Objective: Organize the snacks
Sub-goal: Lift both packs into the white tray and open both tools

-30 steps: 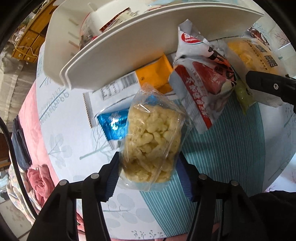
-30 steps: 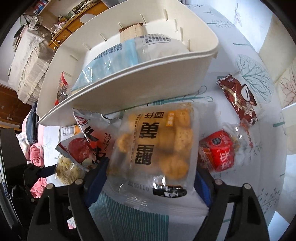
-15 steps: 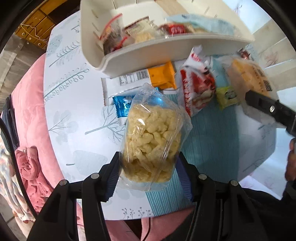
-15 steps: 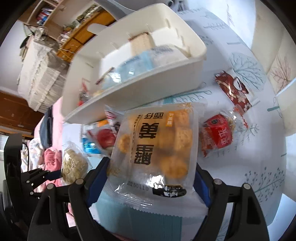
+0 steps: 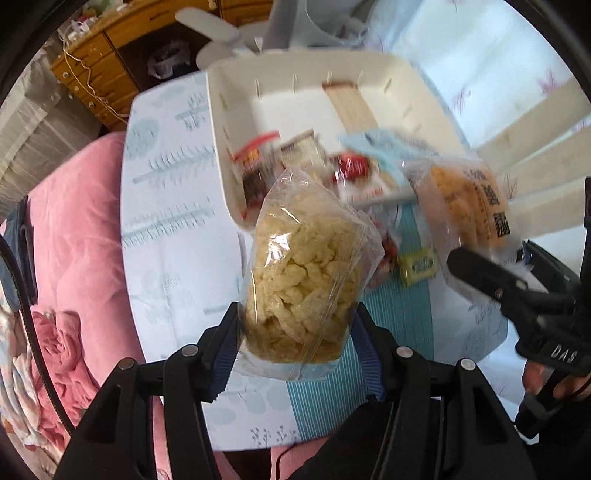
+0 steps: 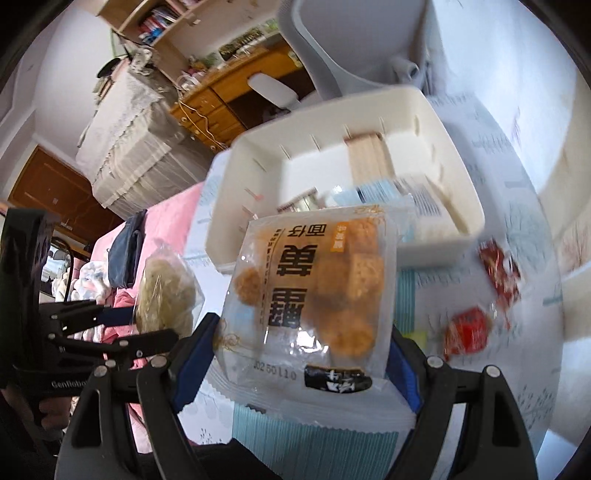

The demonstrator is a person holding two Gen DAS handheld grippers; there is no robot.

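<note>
Only right view shows bookshelf (image 6: 155,22)

Printed upside down on clear cracker packet (image 6: 314,291) in right gripper (image 6: 301,354): large black Chinese characters, a small orange label at 1 o'clock, and the stamped code "0250110" near the bottom edge. At 6 o'clock on the packet, a black label with white characters, unreadable. On left gripper (image 6: 110,328) body at 9 o'clock: "GenRobo", cut off. In left wrist view, on right gripper body at 4 o'clock: "DAS".
</note>
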